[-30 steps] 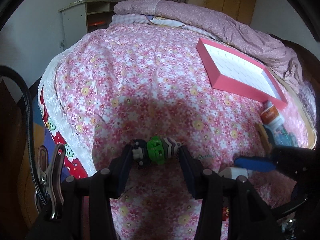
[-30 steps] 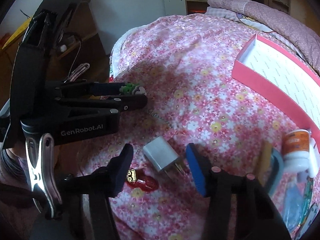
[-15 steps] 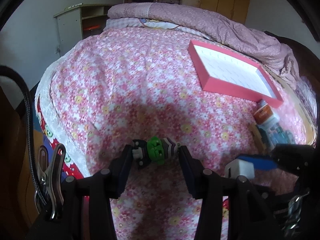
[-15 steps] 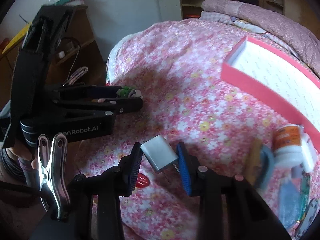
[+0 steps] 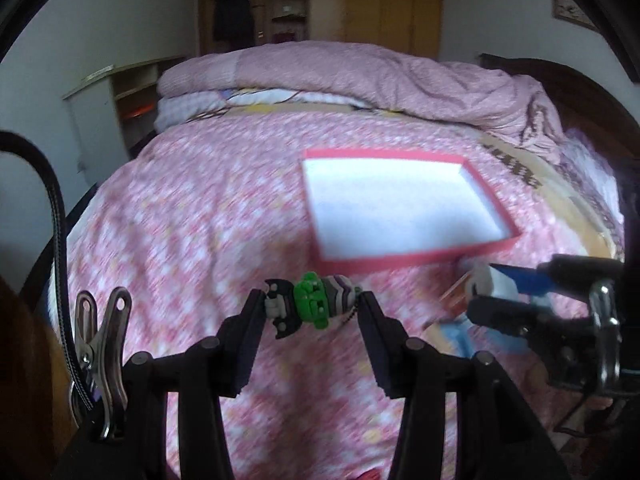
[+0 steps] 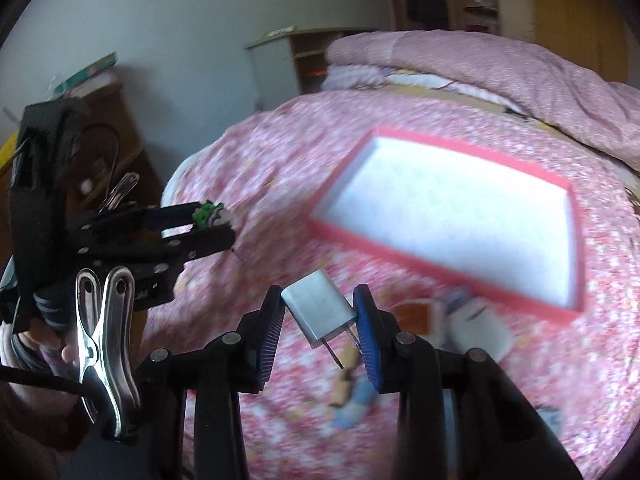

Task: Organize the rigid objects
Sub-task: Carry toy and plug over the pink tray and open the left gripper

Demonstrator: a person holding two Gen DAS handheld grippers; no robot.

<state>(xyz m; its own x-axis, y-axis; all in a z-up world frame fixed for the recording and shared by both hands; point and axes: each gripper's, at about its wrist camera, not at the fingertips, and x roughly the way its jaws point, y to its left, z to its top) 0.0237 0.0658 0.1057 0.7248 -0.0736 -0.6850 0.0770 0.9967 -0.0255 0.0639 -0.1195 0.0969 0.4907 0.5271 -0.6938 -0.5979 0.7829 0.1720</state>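
My left gripper [image 5: 313, 309] is shut on a small toy figure [image 5: 310, 306] with a green head, held above the flowered bedspread. It also shows at the left of the right wrist view [image 6: 208, 220]. My right gripper [image 6: 320, 314] is shut on a white plug adapter [image 6: 320, 310], prongs pointing down, lifted off the bed. It shows at the right of the left wrist view [image 5: 492, 286]. A shallow pink tray [image 5: 416, 258] with a white floor lies ahead of both grippers, also in the right wrist view [image 6: 432, 262].
An orange-capped bottle [image 6: 416, 314] and several small items [image 6: 356, 400] lie on the bed near the tray's front edge. A rolled pink quilt [image 5: 360, 76] lies at the bed's far end. A white shelf unit [image 5: 116, 96] stands at the left.
My right gripper closed on the plug adapter and lifted it off the bed. Both grippers rose and moved toward the pink tray. The left gripper kept its hold on the toy figure.
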